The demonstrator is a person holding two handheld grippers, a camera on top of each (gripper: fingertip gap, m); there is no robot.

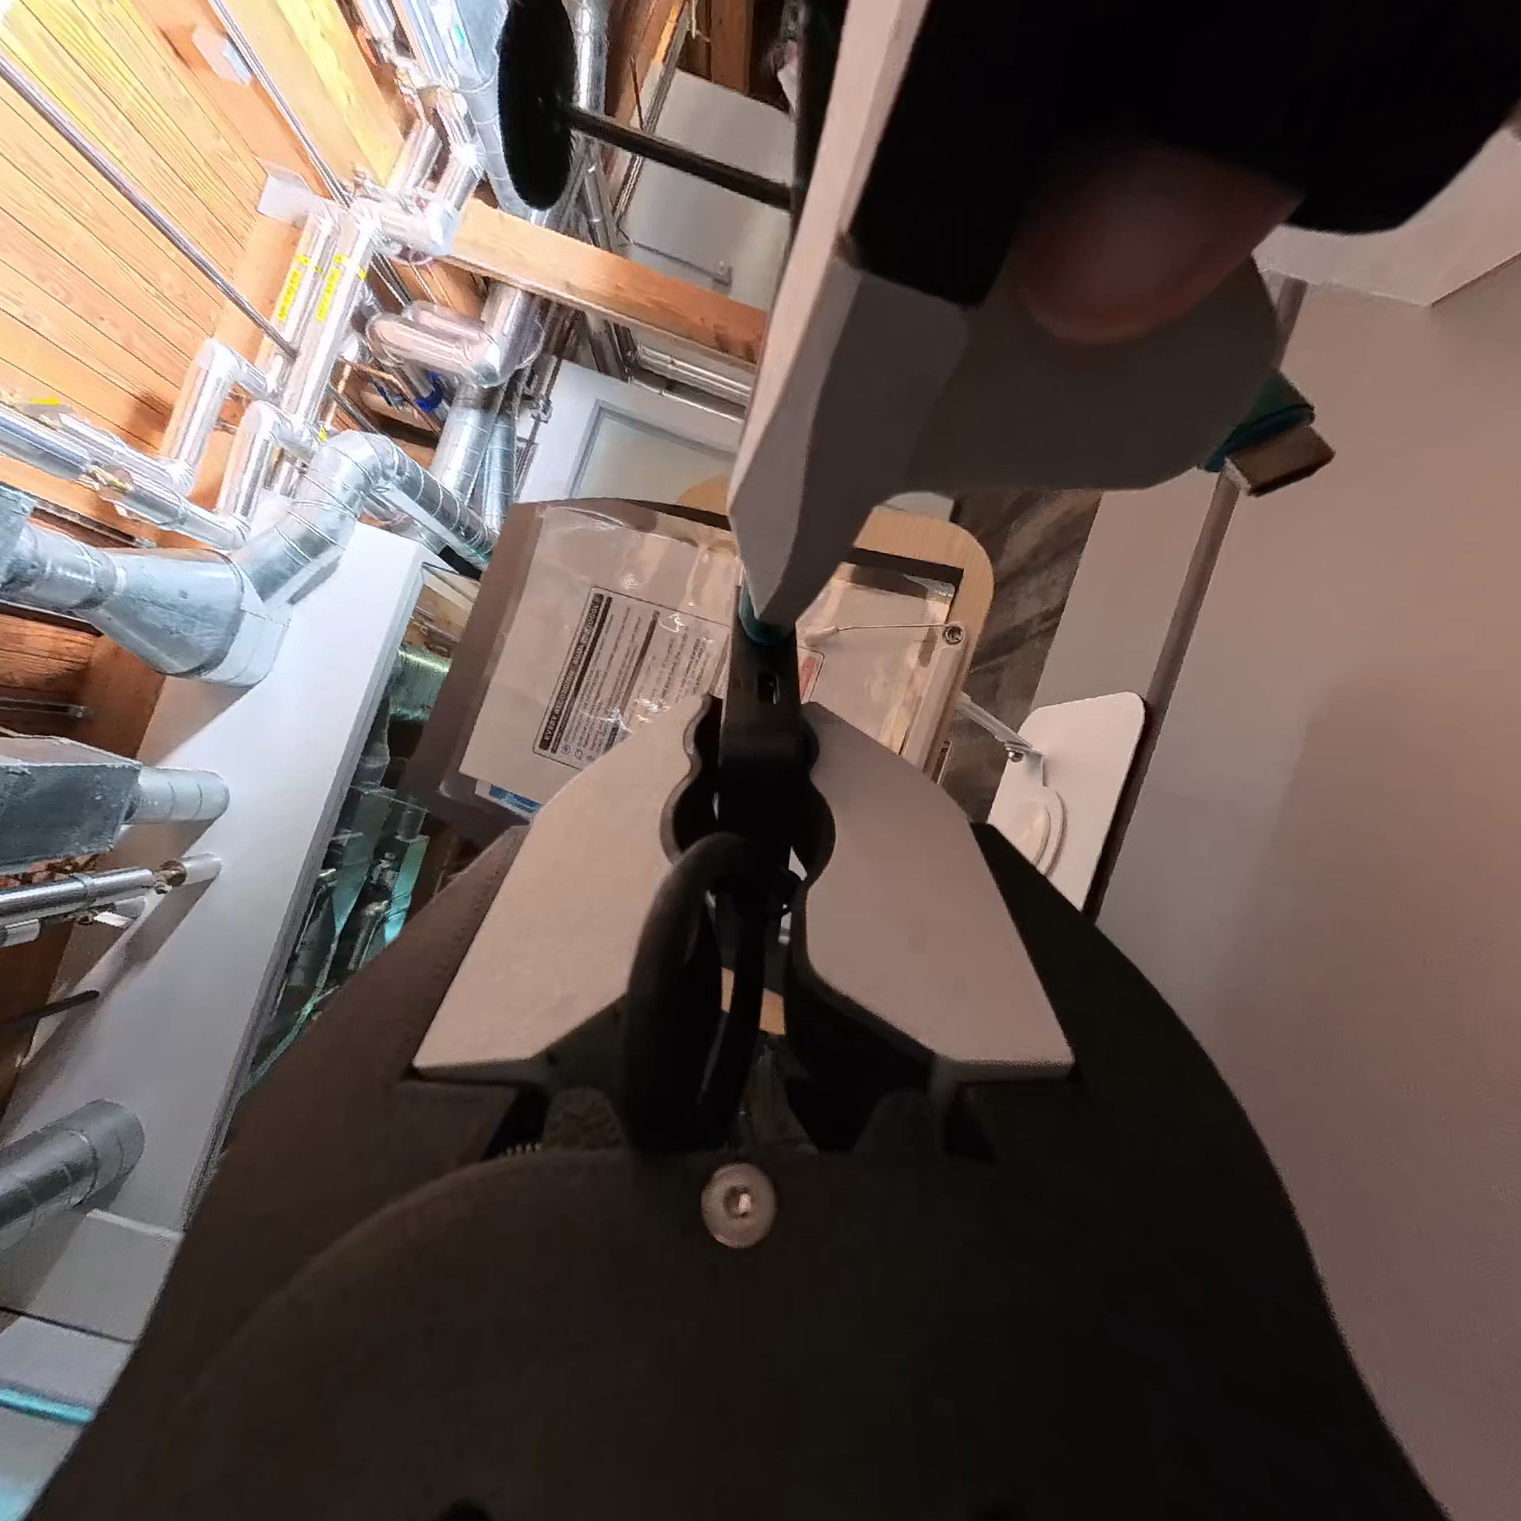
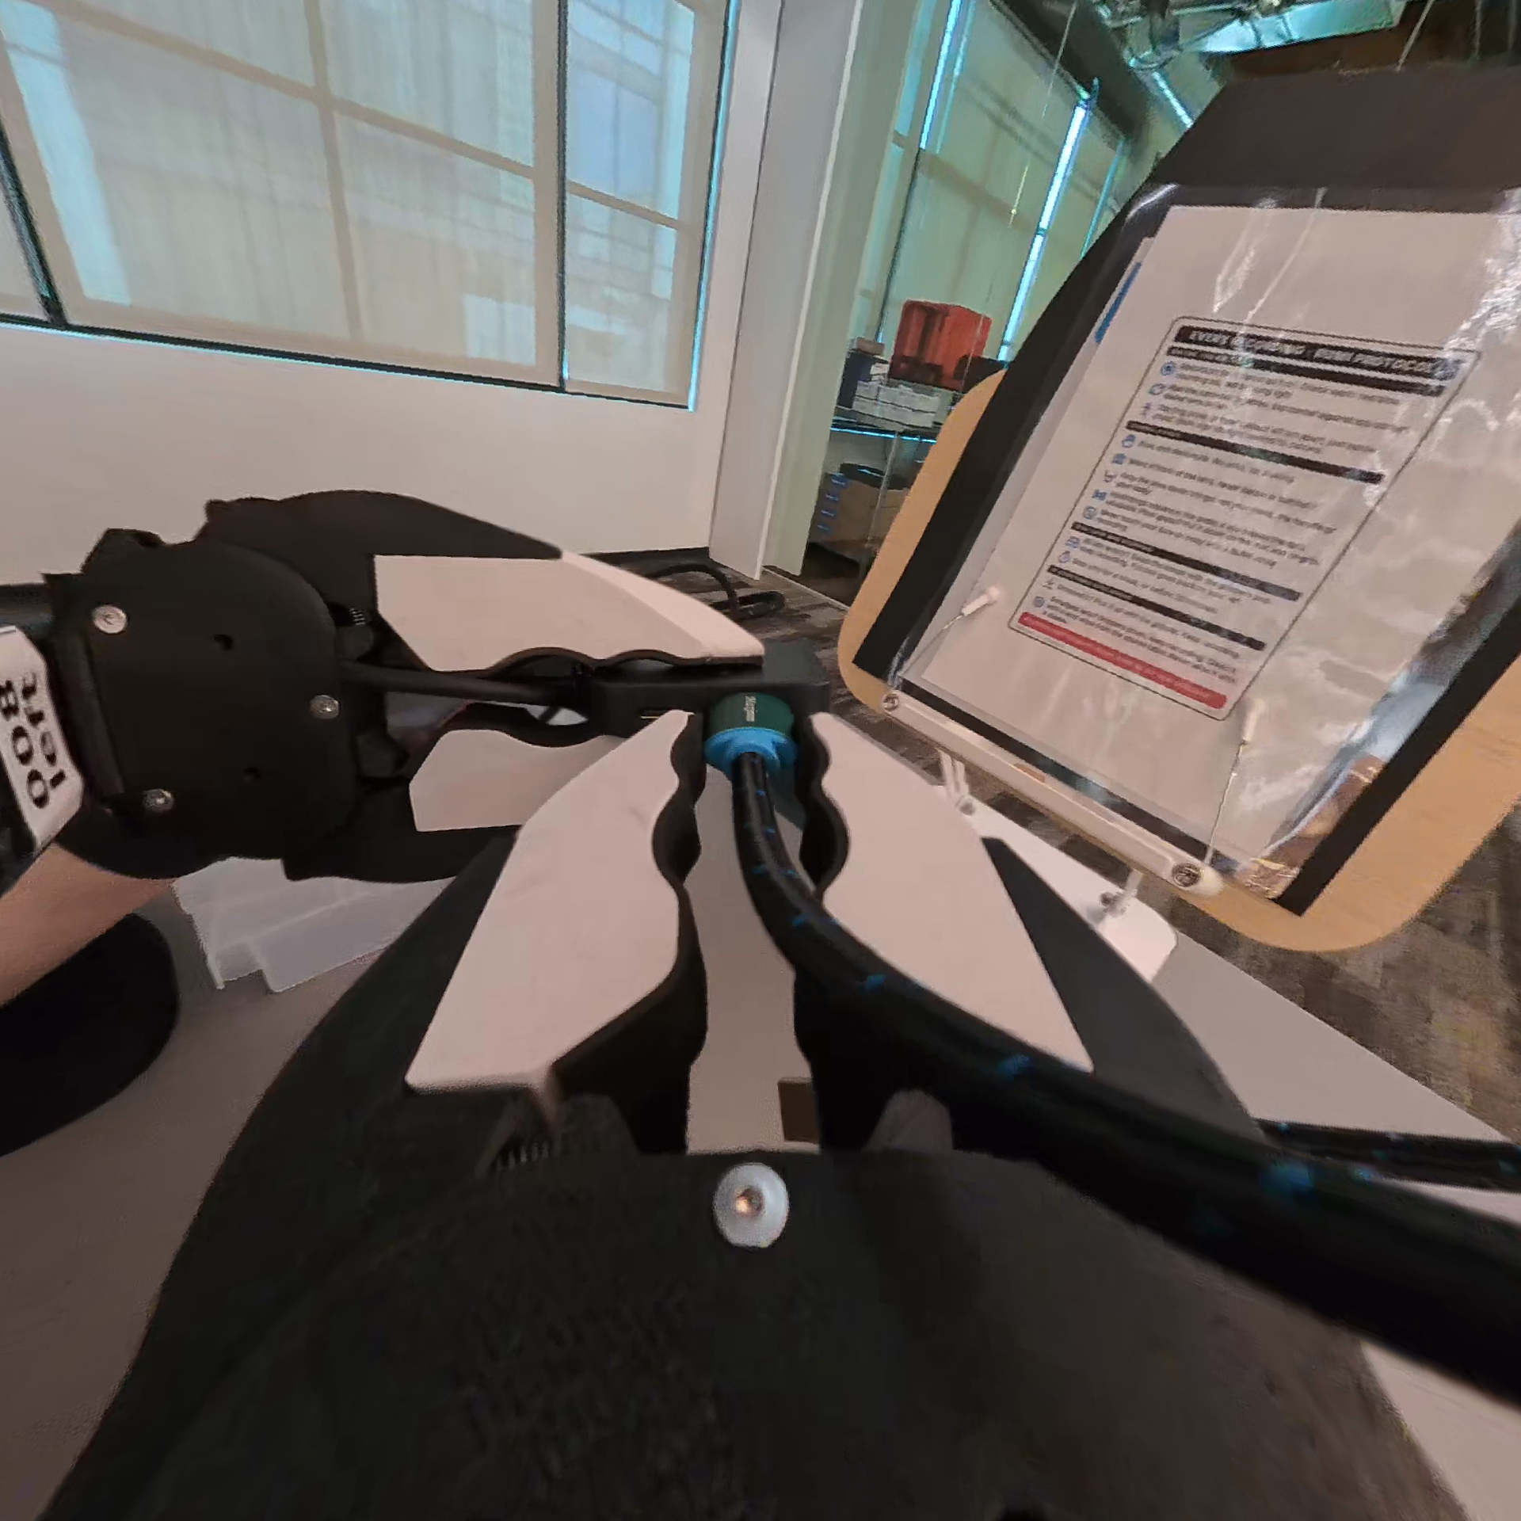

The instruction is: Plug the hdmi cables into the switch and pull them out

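Office backdrop; left tool (image 1: 761, 745) clamps switch (image 1: 761, 716), right tool (image 2: 745, 732) clamps plug (image 2: 745, 720).

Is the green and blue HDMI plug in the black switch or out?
In: the green and blue HDMI plug sits flush against the black switch.

Bright daylight from the windows (image 2: 346, 189), glare on plastic sleeve (image 2: 1333, 461), wide-angle edges bend.

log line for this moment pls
left claw: shut on switch | right claw: shut on plug | plug at switch port, seating unclear
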